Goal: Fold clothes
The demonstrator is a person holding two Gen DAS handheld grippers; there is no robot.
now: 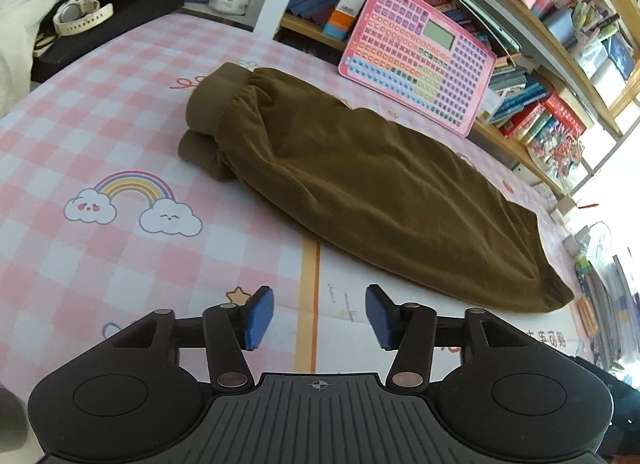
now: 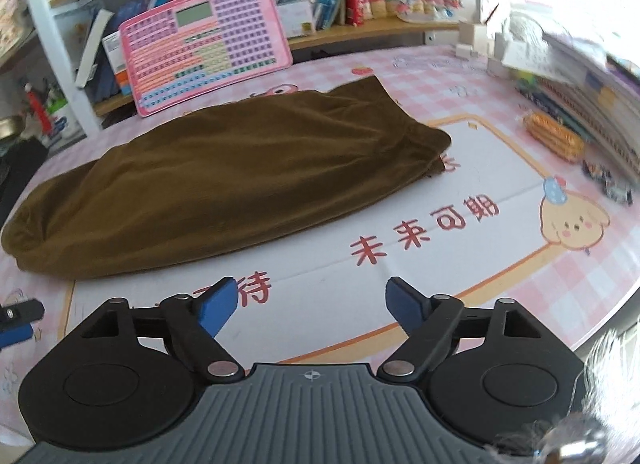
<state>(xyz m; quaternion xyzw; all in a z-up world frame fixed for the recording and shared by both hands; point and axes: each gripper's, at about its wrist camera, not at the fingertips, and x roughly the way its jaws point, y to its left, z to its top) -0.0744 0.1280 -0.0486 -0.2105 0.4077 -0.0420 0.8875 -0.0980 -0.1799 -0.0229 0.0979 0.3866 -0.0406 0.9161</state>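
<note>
Brown velvety trousers (image 1: 360,184) lie folded lengthwise on the pink checked table cover (image 1: 100,112), cuffs stacked at the far left end. In the right wrist view the same trousers (image 2: 240,180) stretch across the middle of the table. My left gripper (image 1: 319,314) hovers open over the cover, short of the garment's near edge, with nothing between its blue pads (image 1: 258,316). My right gripper (image 2: 310,306) stands wide open above the printed panel, also apart from the cloth and empty. A tip of the left gripper shows at the left edge of the right wrist view.
A pink keyboard toy (image 1: 418,52) leans against the bookshelf (image 1: 532,104) behind the trousers. A watch (image 1: 80,16) on a black case sits far left. A stack of books (image 2: 592,104) and a corn cob (image 2: 554,136) lie at the right.
</note>
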